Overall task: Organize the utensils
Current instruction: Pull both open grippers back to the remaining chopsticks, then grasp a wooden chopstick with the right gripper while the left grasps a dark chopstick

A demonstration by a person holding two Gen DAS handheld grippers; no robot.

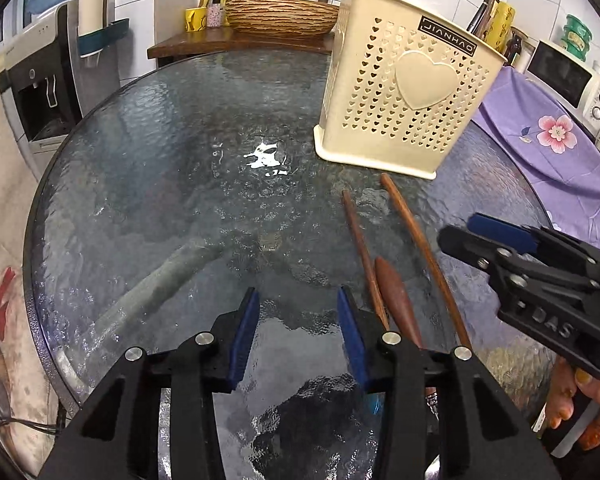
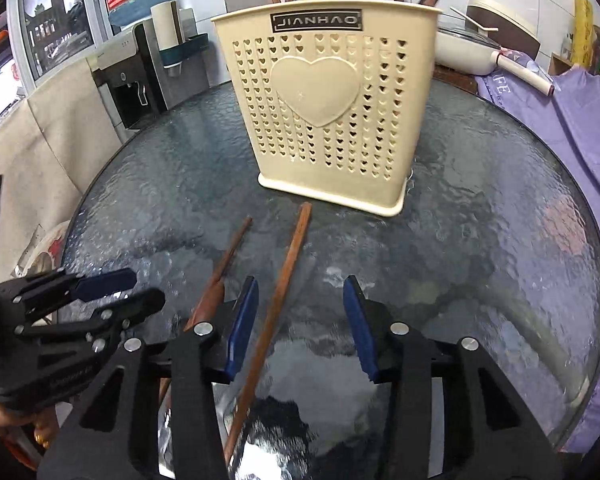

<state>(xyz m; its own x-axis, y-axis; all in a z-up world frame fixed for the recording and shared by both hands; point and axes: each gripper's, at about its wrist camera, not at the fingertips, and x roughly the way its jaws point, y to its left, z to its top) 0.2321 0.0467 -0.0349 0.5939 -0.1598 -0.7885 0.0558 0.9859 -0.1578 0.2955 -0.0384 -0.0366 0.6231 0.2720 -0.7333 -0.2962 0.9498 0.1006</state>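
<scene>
Left wrist view: left gripper [image 1: 297,334] hangs partly open and empty over the glass counter [image 1: 147,184]; a wooden spoon [image 1: 396,300] and chopstick [image 1: 424,256] lie right of it, their lower ends hidden behind its finger. Upper right stands the cream utensil holder [image 1: 404,96]. Right wrist view: right gripper [image 2: 300,328] is partly open, the chopstick [image 2: 277,312] between its fingers, untouched.
</scene>
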